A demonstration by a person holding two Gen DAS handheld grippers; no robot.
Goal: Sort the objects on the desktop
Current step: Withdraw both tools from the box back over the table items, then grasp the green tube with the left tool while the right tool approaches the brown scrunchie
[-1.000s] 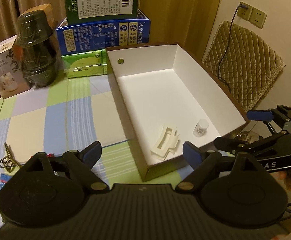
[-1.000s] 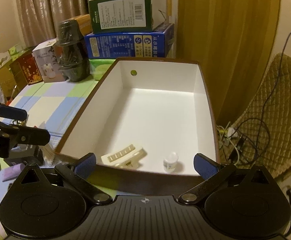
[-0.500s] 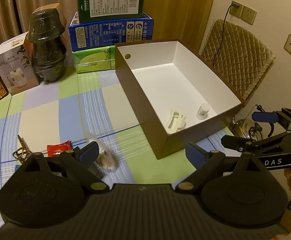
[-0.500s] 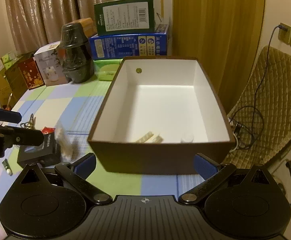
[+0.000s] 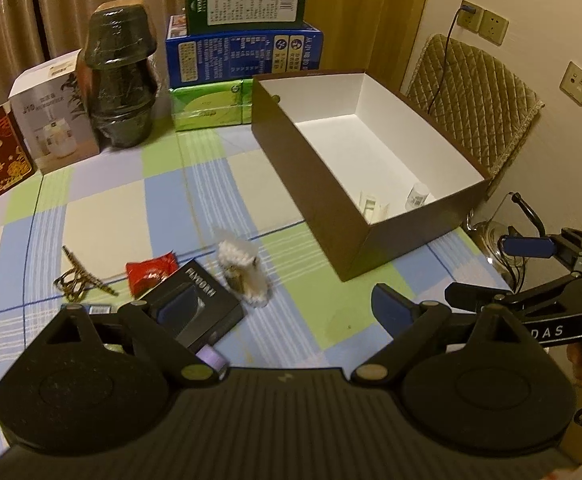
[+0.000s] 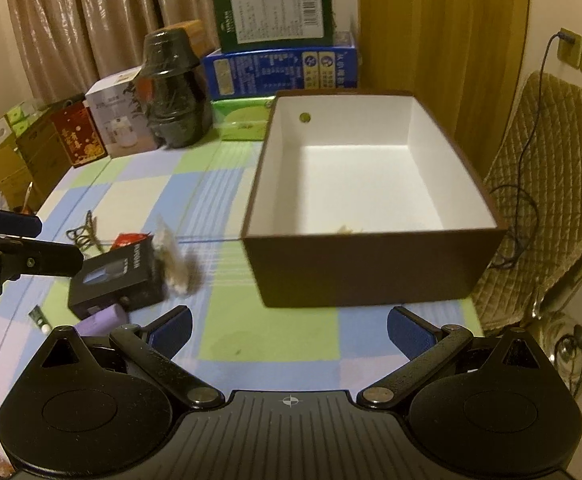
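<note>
Two grippers are hovering over the checked tablecloth (image 5: 103,208), both with jaws standing wide apart and nothing between them: the left gripper (image 5: 283,312) and the right gripper (image 6: 289,330). Sitting at about one o'clock in the left wrist view, the brown box (image 5: 315,184) is holding a white plastic clip (image 5: 373,205) and a small white bottle (image 5: 418,196) at its near end. Lying loose at about ten o'clock from the left gripper are a black packet (image 5: 199,304), a red wrapper (image 5: 151,276), a white fluffy bag (image 5: 243,272) touching the packet, a bronze hair clip (image 5: 79,276) and a purple tube (image 6: 103,318)
</note>
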